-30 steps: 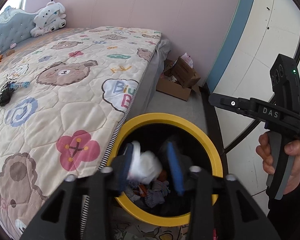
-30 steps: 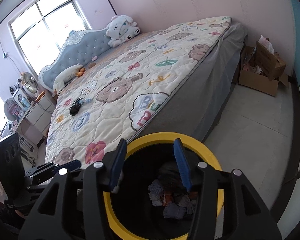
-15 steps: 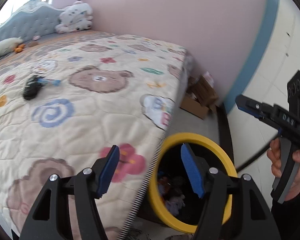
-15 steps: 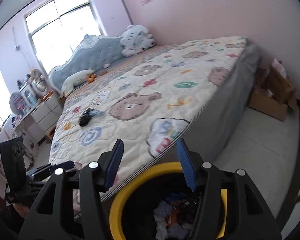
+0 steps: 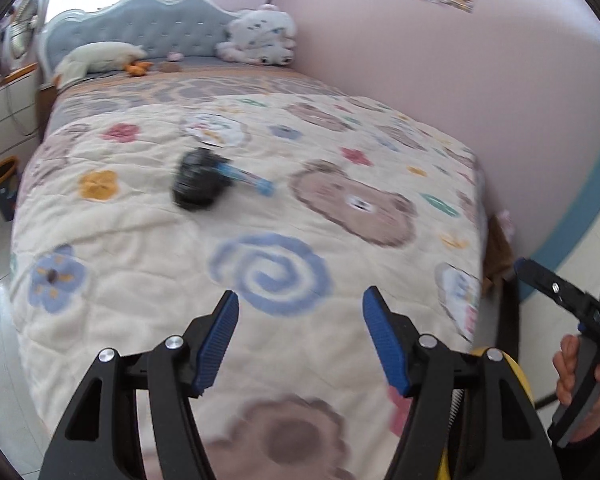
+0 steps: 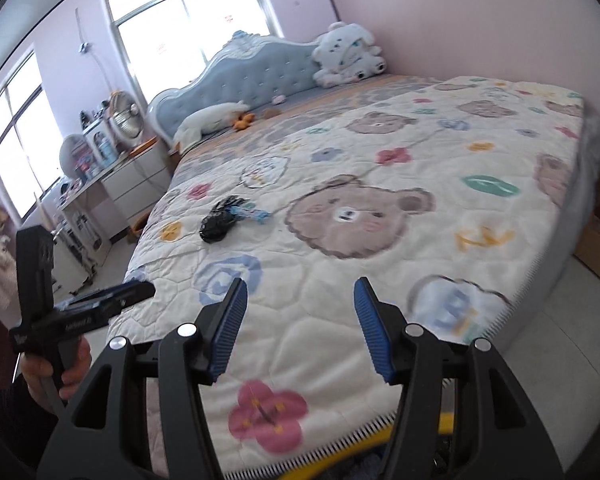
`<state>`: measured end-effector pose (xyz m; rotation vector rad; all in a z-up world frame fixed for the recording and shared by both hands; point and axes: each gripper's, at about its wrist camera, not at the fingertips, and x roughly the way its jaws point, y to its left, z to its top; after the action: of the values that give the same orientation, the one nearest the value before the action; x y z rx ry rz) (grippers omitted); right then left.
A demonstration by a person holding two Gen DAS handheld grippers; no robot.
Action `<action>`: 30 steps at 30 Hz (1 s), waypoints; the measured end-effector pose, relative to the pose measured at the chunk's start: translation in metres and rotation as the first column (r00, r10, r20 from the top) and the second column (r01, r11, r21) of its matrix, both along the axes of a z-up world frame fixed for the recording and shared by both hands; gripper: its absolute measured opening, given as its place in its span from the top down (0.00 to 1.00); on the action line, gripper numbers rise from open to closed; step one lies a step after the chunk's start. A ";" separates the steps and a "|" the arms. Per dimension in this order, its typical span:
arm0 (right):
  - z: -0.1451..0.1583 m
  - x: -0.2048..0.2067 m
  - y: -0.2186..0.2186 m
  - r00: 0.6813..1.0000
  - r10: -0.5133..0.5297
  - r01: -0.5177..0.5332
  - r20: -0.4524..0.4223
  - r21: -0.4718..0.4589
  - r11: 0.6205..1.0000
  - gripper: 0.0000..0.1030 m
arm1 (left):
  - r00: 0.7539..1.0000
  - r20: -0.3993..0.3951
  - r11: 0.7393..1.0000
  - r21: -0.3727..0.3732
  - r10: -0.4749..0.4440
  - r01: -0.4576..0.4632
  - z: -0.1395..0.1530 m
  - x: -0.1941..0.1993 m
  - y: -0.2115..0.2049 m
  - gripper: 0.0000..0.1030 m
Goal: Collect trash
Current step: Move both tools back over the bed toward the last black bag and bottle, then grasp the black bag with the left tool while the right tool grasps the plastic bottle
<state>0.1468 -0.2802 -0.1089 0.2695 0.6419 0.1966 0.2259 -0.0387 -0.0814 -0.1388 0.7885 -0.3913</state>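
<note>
Two grippers: both were pointed over the bed, and nothing was seen between the fingers of either one.
Left gripper (image 5: 300, 322): its blue pads were held apart above the quilt (image 5: 148, 248), with only the blue swirl pattern behind the gap.
Right gripper (image 6: 298, 316): its fingers were also spread, empty, over the quilt near the foot of the bed.
Trash: a crumpled black bag (image 6: 219, 220) with a blue wrapper (image 6: 253, 213) touching it was seen lying on the quilt, left of the printed bear's face, well apart from both grippers.
Bin: only a part of the yellow rim (image 6: 452, 424) was shown, low beside the corner of the bed.
Pillows end: a white plush toy (image 5: 260, 38) was placed against the blue headboard (image 5: 160, 30).
</note>
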 end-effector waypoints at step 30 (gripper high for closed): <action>-0.086 0.280 0.140 0.922 0.340 -0.378 -0.186 -0.244 0.893 0.47 | 0.981 -0.132 0.985 0.109 0.144 -0.130 -0.063 0.227 0.045 0.40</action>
<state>0.4271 -0.1403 -0.1952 -0.1111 0.8465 0.4442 0.4525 0.0061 -0.1442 -0.1269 0.9297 -0.2122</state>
